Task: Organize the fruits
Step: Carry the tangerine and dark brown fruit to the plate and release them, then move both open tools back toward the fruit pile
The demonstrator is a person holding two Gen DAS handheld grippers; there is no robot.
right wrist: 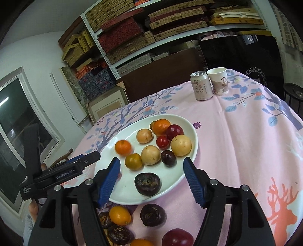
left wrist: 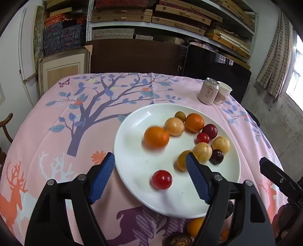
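A white plate [left wrist: 132, 162] holds several fruits: two oranges, pale yellow round ones, red ones and dark purple ones. My left gripper [left wrist: 150, 158] is open over the plate's near left part. A small red fruit [left wrist: 161, 179] lies on the plate between its blue fingers, untouched, and a blurred orange [left wrist: 156, 137] sits just beyond the tips. My right gripper [right wrist: 151, 160] is open over the plate's [right wrist: 123, 191] near edge. A dark purple fruit [right wrist: 147, 184] rests on the plate between its fingers, clear of both pads. Several loose fruits lie on the cloth in front, among them a small orange one [right wrist: 119, 215] and a dark one [right wrist: 152, 214].
A drink can [right wrist: 201, 86] and a paper cup [right wrist: 217, 80] stand at the table's far right. The pink tree-and-deer tablecloth [left wrist: 75, 117] covers the whole table. Shelves of boxes [left wrist: 151, 17] and a black panel [left wrist: 214, 62] stand behind. A hand holds the left tool's black frame [right wrist: 56, 176].
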